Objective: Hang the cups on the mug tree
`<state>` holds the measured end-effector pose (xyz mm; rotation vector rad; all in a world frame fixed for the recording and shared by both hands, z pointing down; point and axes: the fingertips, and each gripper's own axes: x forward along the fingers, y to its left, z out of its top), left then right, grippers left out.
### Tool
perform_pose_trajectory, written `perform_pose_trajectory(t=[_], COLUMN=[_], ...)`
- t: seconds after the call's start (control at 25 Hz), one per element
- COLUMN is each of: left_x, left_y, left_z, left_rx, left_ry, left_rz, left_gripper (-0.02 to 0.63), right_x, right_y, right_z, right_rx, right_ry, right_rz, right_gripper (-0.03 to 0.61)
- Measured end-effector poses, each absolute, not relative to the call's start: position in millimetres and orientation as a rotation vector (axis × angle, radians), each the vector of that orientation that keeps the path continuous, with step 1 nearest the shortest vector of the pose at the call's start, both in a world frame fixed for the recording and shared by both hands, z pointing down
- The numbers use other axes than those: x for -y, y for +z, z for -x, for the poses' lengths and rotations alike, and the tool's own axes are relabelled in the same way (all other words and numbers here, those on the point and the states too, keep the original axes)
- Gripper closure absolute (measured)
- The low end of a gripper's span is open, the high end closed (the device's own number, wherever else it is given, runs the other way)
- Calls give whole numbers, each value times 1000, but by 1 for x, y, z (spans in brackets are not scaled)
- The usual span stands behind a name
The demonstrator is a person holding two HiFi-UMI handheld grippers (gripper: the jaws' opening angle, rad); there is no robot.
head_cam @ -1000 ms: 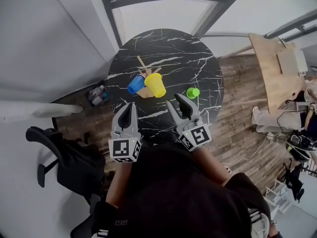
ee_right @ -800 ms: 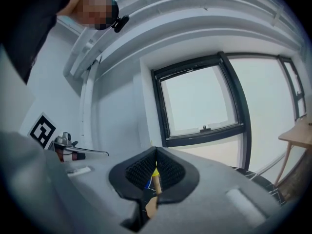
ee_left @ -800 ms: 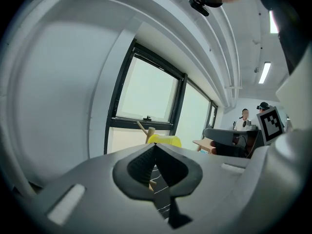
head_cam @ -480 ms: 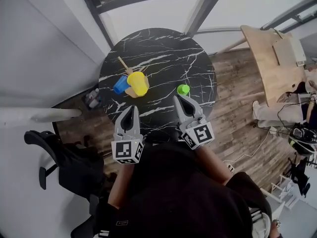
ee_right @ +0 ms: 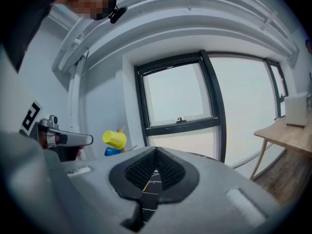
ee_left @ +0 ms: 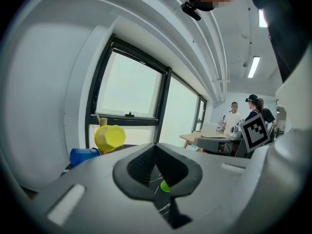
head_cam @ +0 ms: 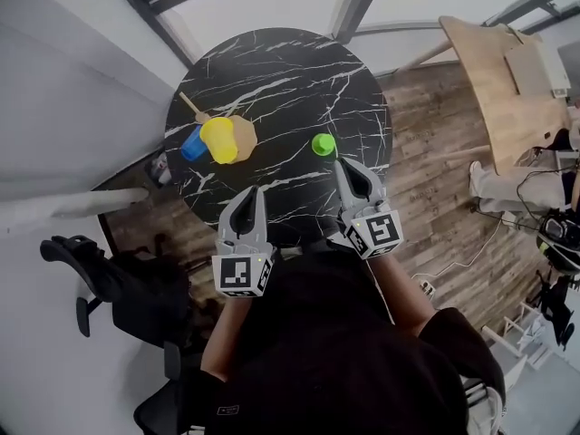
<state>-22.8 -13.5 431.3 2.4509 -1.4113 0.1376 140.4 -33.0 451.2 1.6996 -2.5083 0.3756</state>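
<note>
On the round black marble table point(head_cam: 299, 71) a wooden mug tree point(head_cam: 237, 134) stands at the left, carrying a yellow cup point(head_cam: 217, 140) and a blue cup point(head_cam: 192, 143). A green cup point(head_cam: 323, 144) stands alone on the table to the right. My left gripper point(head_cam: 246, 199) is shut and empty near the table's front edge, well short of the tree. My right gripper point(head_cam: 352, 174) is shut and empty, just in front of the green cup. The left gripper view shows the yellow cup point(ee_left: 110, 136), the blue cup point(ee_left: 84, 155) and a sliver of the green cup point(ee_left: 165, 186).
A black office chair point(head_cam: 100, 275) stands at the lower left beside the table. A wooden table point(head_cam: 503, 80) is at the right, with people near it. Windows run behind the marble table. Wood flooring lies to the right.
My right gripper went from open to shut with nothing in it. The head view swung, so the table and cups now sit further left and up; both grippers drew slightly back.
</note>
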Motion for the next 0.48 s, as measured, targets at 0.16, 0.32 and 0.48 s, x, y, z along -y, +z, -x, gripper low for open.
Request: perform_pose_trajectory(t=[0.16, 0.32, 0.48], left_x=[16, 17, 22], left_y=[435, 440, 448], left_z=[-3, -31, -54], left_rx=[1401, 1371, 1354], left_ry=[145, 171, 184], left_rz=[-2460, -2470, -2466], left_gripper=[618, 618, 618], right_x=[34, 34, 36], right_y=[479, 508, 537], right_z=[-161, -179, -191], right_rx=[2466, 2433, 2407], right_ry=[407, 454, 508], right_rz=[-1674, -1648, -1627], right_gripper=[580, 575, 560])
